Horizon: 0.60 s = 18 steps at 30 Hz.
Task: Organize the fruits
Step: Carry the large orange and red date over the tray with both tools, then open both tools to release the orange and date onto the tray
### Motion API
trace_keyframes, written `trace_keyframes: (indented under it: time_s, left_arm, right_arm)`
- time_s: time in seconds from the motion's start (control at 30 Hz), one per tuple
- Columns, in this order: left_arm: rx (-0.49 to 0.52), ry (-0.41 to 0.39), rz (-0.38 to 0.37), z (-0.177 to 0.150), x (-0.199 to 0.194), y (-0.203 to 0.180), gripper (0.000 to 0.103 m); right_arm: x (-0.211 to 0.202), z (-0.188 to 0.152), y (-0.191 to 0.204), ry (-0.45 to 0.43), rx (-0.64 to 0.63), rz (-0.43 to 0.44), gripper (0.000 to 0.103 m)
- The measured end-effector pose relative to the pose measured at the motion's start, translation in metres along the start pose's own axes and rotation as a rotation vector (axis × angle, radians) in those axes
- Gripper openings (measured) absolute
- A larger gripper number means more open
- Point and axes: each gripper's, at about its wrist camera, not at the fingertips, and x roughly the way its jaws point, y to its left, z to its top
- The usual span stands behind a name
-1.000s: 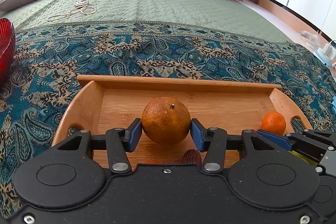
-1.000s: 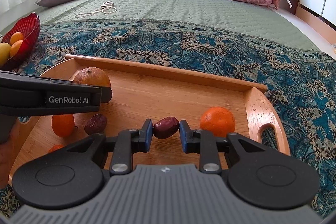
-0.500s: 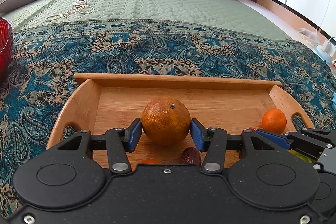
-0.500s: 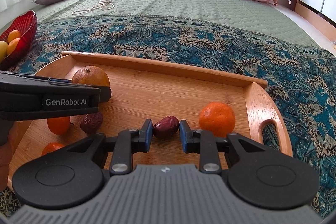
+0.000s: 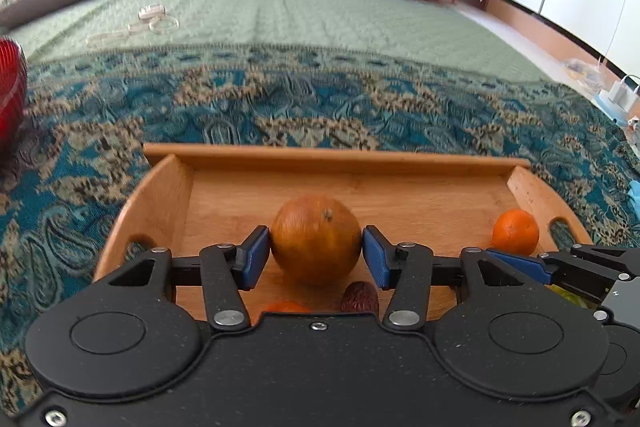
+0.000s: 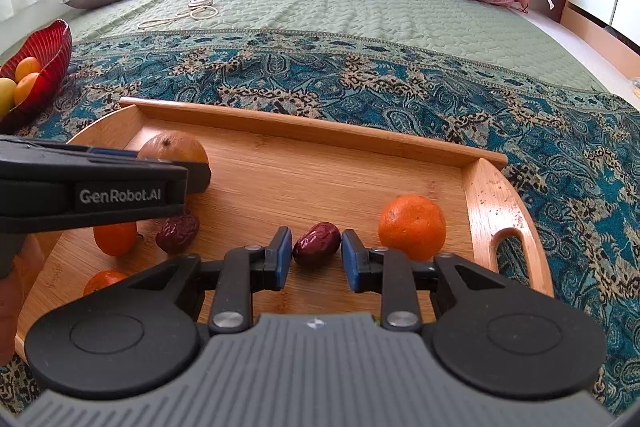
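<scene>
Right wrist view: my right gripper (image 6: 313, 255) has just been opening, date (image 6: 316, 243) loose between; my left gripper (image 5: 316, 251) clamps the orange (image 5: 316, 239) at 9 o'clock.

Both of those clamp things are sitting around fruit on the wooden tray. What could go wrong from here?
The right gripper has just been opening, so the red date lies loose between its pads and could be nudged as the gripper pulls away. The left gripper pinches the big orange by its round sides; it might slip and roll across the tray into the small fruit nearby.
</scene>
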Motion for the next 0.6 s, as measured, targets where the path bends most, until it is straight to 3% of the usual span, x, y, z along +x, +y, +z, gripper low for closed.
trace_keyframes:
  time_s: [0.3,0.47,0.6]
  left_arm:
    - [0.029,-0.058,-0.006,0.008,-0.032,-0.005,0.059]
    - [0.052,-0.092,-0.003,0.005,-0.054,-0.01,0.072]
    - [0.078,-0.119,-0.003,-0.001,-0.071,-0.015,0.076]
  right_arm:
    - [-0.023,0.0,0.0,-0.049,-0.008,-0.015,0.051]
    - [-0.042,-0.002,0.003,-0.094,-0.043,-0.029,0.061]
    - [-0.054,-0.005,0.004,-0.119,-0.051,-0.036,0.067]
